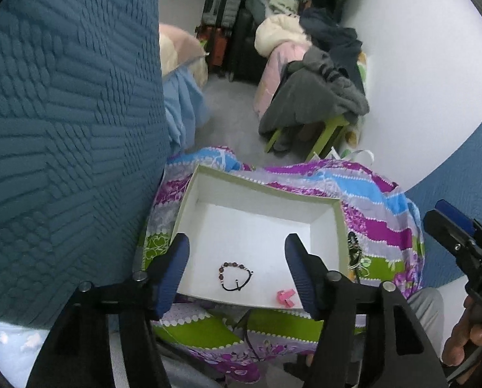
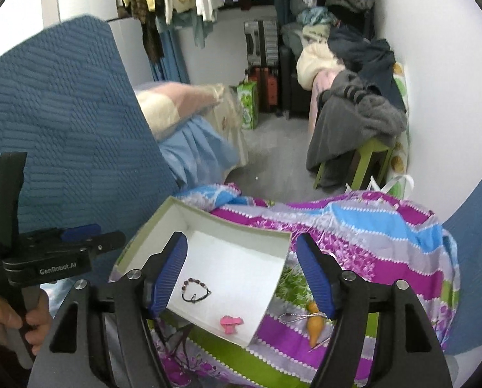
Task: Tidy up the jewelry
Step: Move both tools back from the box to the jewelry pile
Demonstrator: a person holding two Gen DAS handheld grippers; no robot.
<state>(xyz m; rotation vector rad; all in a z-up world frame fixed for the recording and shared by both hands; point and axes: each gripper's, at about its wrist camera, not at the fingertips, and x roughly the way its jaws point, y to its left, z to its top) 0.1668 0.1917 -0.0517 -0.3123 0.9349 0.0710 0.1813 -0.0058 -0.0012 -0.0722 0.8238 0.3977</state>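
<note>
A white open box (image 1: pixel 208 190) (image 2: pixel 189 215) lies on a colourful quilt (image 1: pixel 376 213) (image 2: pixel 370 226). On its floor lie a beaded bracelet on a black cord (image 1: pixel 235 275) (image 2: pixel 195 290) and a small pink clip (image 1: pixel 286 297) (image 2: pixel 230 320). My left gripper (image 1: pixel 237 258) hovers above the box, open and empty. My right gripper (image 2: pixel 242 268) is also open and empty, over the box's right edge. To the right of the box, on the quilt, lie an orange pendant on a cord (image 2: pixel 315 325) and a dark beaded piece (image 1: pixel 354 252).
A blue quilted cushion (image 1: pixel 63 129) (image 2: pixel 63 123) rises at the left. Beyond the quilt are a green stool draped with grey clothes (image 2: pixel 354 129), suitcases (image 2: pixel 263 48) and hanging garments. The other gripper and the hand on it show at each view's edge.
</note>
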